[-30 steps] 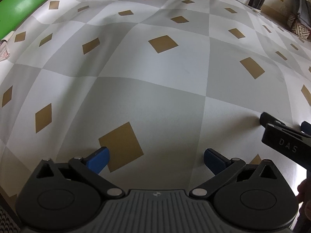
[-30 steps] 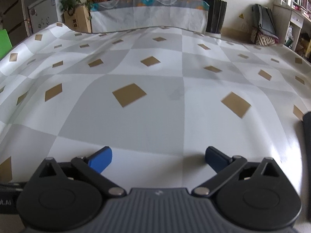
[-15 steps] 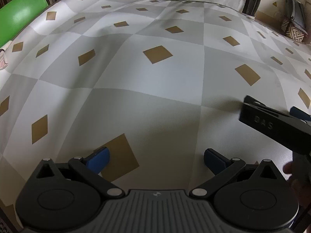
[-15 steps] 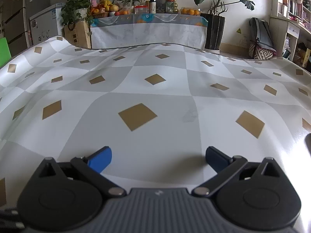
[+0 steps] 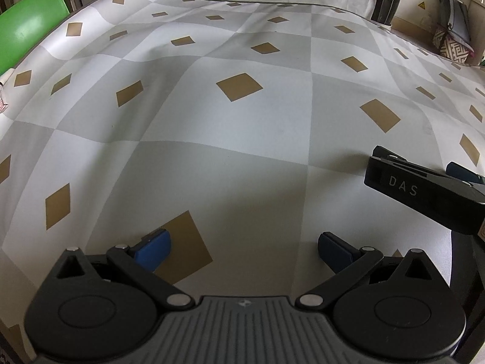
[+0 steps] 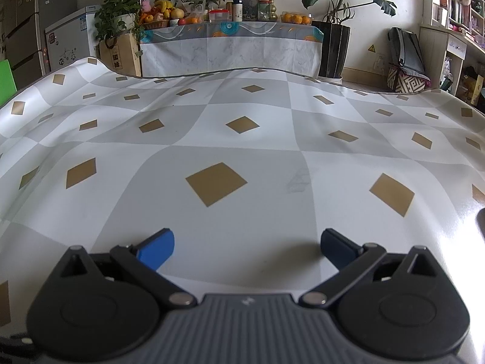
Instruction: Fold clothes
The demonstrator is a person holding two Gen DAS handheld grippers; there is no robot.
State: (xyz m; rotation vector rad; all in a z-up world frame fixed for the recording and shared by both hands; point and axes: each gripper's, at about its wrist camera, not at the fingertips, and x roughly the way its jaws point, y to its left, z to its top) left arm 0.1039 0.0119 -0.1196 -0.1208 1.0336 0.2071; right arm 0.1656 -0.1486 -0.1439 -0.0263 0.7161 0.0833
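Two grippers up, left gripper and right gripper, both spread wide with nothing between the blue pads, just hanging over the near edge of the checkered tablecloth. Can't spot any clothes on the cloth in either view. Further back past the far edge: one side table loaded with fruit and jars, one black planter, one green chair off the left edge.

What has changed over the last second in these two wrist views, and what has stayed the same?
Both views have tilted up, showing more of the room. The right hand-held gripper has moved farther into the left view. Nothing was grasped or released: both hand-held grippers, left included, stay open and empty over the checked cloth.
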